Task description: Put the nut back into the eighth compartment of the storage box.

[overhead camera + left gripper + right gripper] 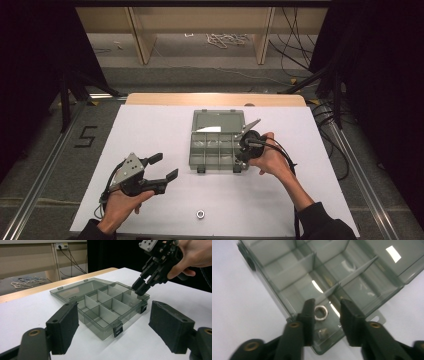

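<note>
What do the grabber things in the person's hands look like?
Both are black. The left gripper has blocky padded jaws, brass-coloured rivets and a grey three-cornered plate on top. The right gripper has a grey plate too, and black cables. Dark sleeves cover the wrists.

Left gripper (113,326): jaws wide apart, nothing between them. Ahead, clear compartment box (105,306), lid open flat. Right gripper (141,287) tips over its far corner compartment.
</note>
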A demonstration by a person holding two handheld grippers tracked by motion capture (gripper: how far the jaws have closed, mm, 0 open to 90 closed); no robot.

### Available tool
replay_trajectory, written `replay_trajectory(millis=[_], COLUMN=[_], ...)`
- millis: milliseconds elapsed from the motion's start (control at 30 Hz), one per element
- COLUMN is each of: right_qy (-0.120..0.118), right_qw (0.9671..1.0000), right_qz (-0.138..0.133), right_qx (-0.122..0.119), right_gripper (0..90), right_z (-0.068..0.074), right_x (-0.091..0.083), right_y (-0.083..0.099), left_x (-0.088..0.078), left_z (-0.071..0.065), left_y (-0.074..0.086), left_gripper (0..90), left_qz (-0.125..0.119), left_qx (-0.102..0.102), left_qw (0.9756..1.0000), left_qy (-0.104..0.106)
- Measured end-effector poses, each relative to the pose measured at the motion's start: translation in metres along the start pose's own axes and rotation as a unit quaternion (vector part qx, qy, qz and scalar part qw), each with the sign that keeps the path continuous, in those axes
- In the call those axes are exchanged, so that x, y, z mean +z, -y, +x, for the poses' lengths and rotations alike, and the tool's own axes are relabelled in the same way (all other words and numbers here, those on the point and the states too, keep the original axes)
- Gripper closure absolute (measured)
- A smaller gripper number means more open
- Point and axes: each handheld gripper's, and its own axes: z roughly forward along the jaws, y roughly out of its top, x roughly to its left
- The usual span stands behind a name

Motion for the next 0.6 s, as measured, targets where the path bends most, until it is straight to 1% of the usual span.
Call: replay_trajectory(millis=[67,100,133,167,200,233,267,300,433,500,533,600], right_qy=[0.003,-0.001,-0.002,-0.013,-0.018,-0.015,-0.013,-0.008,-0.012,-0.030,-0.036,-0.045], right_qw=[0.9999,0.9999,0.9998,0.9996,0.9993,0.9990,0.9987,0.9987,0.9970,0.9960,0.9957,0.9947], right_qz=[-0.013,-0.014,-0.019,-0.022,-0.027,-0.036,-0.041,-0.042,-0.058,-0.069,-0.070,-0.070], right_qx=[0.003,0.000,-0.008,-0.015,-0.019,-0.021,-0.027,-0.028,-0.049,-0.048,-0.050,-0.060], right_gripper=[57.6,54.5,51.9,49.1,46.9,43.9,41.8,39.3,37.3,36.9,36.5,34.7], right_z=[0.003,0.006,0.009,0.015,0.019,0.024,0.029,0.035,0.059,0.070,0.074,0.087], right_x=[-0.006,-0.010,-0.012,-0.017,-0.020,-0.023,-0.025,-0.027,-0.033,-0.034,-0.035,-0.035], right_y=[-0.002,-0.004,-0.005,-0.007,-0.007,-0.007,-0.007,-0.007,-0.005,-0.003,-0.003,-0.001], left_x=[0.000,0.000,0.000,-0.001,0.000,-0.001,-0.001,-0.001,-0.002,-0.002,-0.002,-0.002], left_z=[-0.001,0.000,-0.001,0.000,0.000,0.000,0.000,0.000,0.000,0.000,0.000,0.000], left_y=[0.000,0.000,0.000,0.000,0.000,-0.001,0.000,0.000,-0.001,-0.001,-0.001,0.000], left_gripper=[22.8,22.8,22.8,22.8,22.8,22.8,22.8,22.8,22.8,22.8,22.8,22.8], left_qz=[0.000,-0.001,-0.003,-0.003,-0.008,-0.003,-0.003,-0.003,-0.004,-0.002,-0.002,-0.002], left_qx=[-0.005,-0.002,-0.006,-0.005,-0.005,-0.003,-0.012,-0.011,-0.006,-0.004,-0.007,-0.007], left_qw=[1.0000,1.0000,1.0000,1.0000,1.0000,1.0000,0.9999,0.9999,1.0000,1.0000,1.0000,1.0000], left_qy=[-0.001,-0.001,-0.003,-0.003,0.001,-0.002,-0.004,-0.005,-0.005,-0.005,-0.006,-0.006])
